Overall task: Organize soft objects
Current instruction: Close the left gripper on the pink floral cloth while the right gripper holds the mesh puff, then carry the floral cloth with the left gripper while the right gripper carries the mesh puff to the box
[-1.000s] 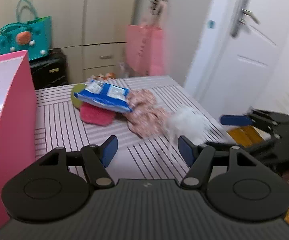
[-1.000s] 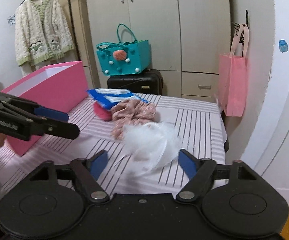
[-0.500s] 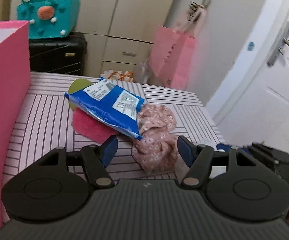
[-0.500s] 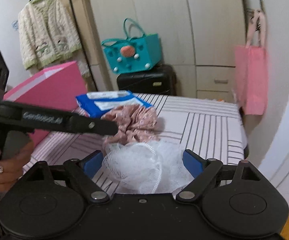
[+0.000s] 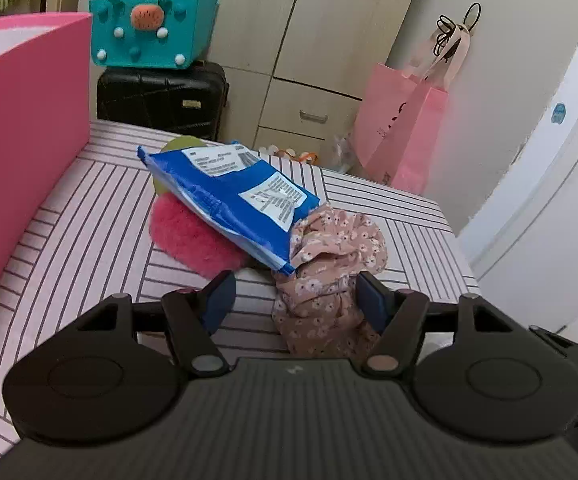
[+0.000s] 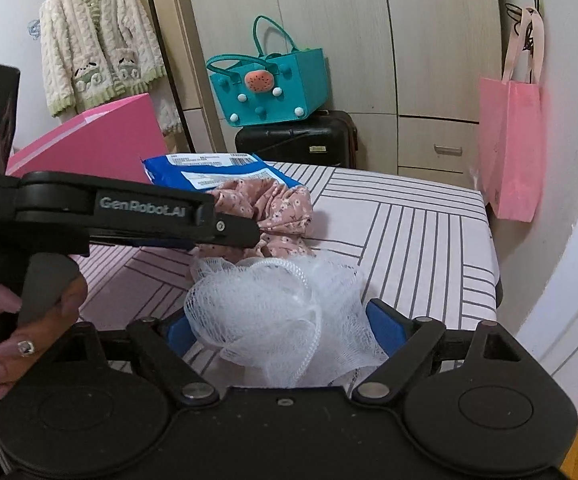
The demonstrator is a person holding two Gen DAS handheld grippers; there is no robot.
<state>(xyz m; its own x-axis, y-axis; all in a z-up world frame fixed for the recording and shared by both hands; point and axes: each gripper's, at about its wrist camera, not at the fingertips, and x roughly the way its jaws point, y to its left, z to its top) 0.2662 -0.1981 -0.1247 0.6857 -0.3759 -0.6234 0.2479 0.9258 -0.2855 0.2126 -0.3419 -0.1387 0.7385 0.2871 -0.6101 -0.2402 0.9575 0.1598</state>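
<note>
Your right hand-held gripper point(image 6: 285, 330) stands wide, the white mesh puff point(image 6: 277, 316) lying between its pads, unpinched, on the striped bed point(image 6: 417, 240). Your left hand-held gripper point(image 5: 295, 300), half open and empty, reaches the floral cloth point(image 5: 329, 276) just beyond. Its arm reads "GenRobot.AI".

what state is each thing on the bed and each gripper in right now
left gripper: open, fingers around the floral cloth's near end
right gripper: open, white mesh pouf between the fingers
floral cloth: crumpled on the bed
white mesh pouf: bunched, lying on the bed
blue packet: tilted, propped on the pink fluffy pad and cloth
pink fluffy pad: flat, partly under the packet
pink box: open-topped
</note>
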